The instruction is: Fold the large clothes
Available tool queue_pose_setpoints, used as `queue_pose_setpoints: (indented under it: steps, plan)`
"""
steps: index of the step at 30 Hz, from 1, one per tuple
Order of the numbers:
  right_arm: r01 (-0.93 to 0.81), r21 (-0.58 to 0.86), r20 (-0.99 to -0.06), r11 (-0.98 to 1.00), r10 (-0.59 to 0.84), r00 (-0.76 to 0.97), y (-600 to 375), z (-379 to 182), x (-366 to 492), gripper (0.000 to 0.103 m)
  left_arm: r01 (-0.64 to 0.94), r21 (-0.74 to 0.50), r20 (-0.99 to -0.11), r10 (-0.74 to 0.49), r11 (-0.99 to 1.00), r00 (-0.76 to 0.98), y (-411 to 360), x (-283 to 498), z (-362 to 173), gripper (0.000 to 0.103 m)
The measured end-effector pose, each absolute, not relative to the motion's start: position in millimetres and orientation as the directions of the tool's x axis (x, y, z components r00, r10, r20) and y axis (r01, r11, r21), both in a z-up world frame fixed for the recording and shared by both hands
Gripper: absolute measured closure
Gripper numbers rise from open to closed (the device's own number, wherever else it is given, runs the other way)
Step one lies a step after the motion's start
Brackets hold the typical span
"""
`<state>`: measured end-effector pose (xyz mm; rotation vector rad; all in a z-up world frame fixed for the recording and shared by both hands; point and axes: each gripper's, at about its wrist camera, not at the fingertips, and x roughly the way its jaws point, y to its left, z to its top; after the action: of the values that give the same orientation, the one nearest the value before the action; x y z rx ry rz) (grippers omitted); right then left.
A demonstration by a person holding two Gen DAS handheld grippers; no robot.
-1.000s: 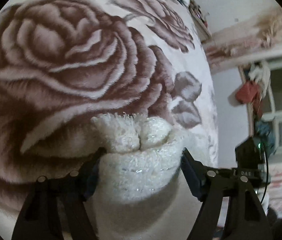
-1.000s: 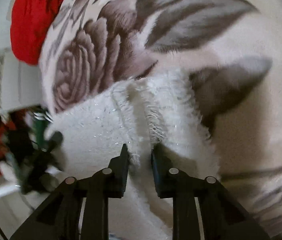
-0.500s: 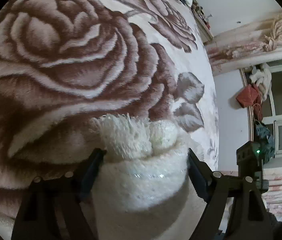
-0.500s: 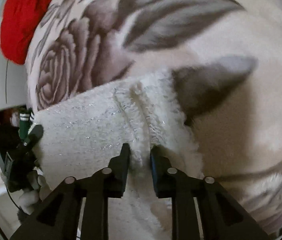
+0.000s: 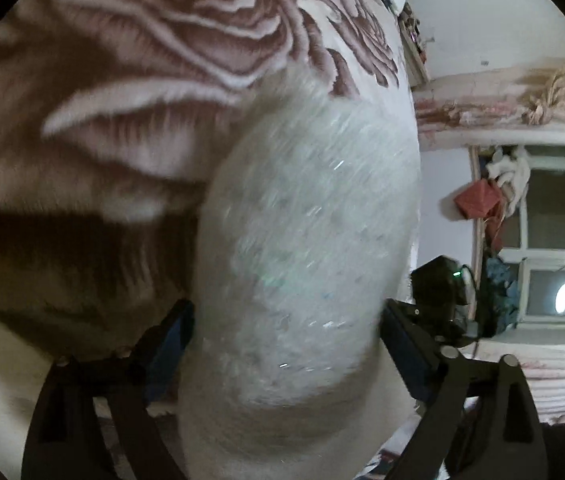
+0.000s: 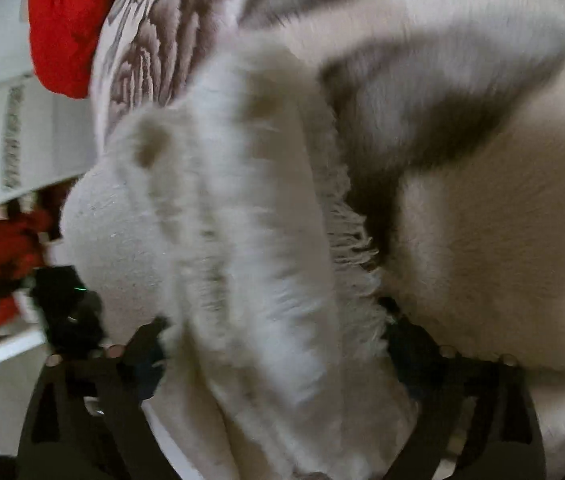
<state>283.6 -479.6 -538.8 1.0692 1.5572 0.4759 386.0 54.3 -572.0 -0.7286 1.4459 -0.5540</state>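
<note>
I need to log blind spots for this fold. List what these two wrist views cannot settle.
- Left wrist view: motion blur smears the white fluffy garment; its edges and fold lines are unreadable.
- Left wrist view: the garment fills the left gripper, so pad contact is hidden.
- Right wrist view: the garment bulges through the right gripper; grip cannot be told.
- Both views: the garment's lower part is cut off by the frame edge, and it hides part of the rose blanket.

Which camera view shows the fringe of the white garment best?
The right wrist view. There the fringe hangs in clear strands along the edge of the white garment, beside the rose blanket. The left wrist view shows only the blurred, sparkly knit of the garment between the fingers; no fringe shows there.
</note>
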Motion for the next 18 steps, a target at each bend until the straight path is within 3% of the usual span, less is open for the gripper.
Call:
queue_pose_setpoints:
  steps: [2,5,7,9,11,12,13,14,15,16,18]
  plan:
    - [0.376,0.815,-0.490,0.441,0.871,0.040,-478,-551,282,0.002,-0.107,-0.760,-0.650,-0.755,0.641,0.091,56,383,-580,0.008]
    - [0.377,0.822,-0.467,0.427,0.884,0.017,-476,-553,284,0.002,-0.087,-0.773,-0.634,-0.763,0.629,0.124,57,383,-581,0.008]
    - [0.385,0.784,-0.522,0.487,0.853,-0.014,-476,-545,286,0.004,-0.089,-0.736,-0.677,-0.728,0.671,0.110,56,385,-571,0.009]
    - [0.363,0.709,-0.656,0.605,0.755,0.023,-480,-508,290,0.008,-0.060,-0.679,-0.732,-0.667,0.732,0.139,58,384,-542,0.009]
    - [0.324,0.634,-0.759,0.702,0.645,0.087,-485,-466,285,0.025,-0.024,-0.628,-0.767,-0.612,0.778,0.193,61,382,-505,0.010]
    - [0.298,0.574,-0.814,0.763,0.570,0.108,-485,-440,281,0.056,-0.008,-0.609,-0.775,-0.594,0.793,0.215,62,381,-490,0.011]
    - [0.287,0.548,-0.834,0.785,0.540,0.114,-482,-422,278,0.080,0.012,-0.591,-0.783,-0.578,0.806,0.229,58,380,-475,0.024]
    - [0.289,0.545,-0.837,0.787,0.534,0.123,-479,-407,274,0.081,0.021,-0.585,-0.789,-0.574,0.811,0.219,53,380,-471,0.047]
    - [0.283,0.564,-0.824,0.776,0.549,0.139,-471,-394,272,0.081,0.027,-0.577,-0.800,-0.571,0.817,0.185,44,382,-471,0.055]
    - [0.264,0.585,-0.810,0.767,0.570,0.138,-462,-386,272,0.081,0.036,-0.564,-0.815,-0.563,0.825,0.137,32,385,-476,0.060]
    - [0.214,0.553,-0.832,0.805,0.548,0.086,-435,-387,278,0.081,0.081,-0.486,-0.863,-0.492,0.870,0.117,12,386,-486,0.060]
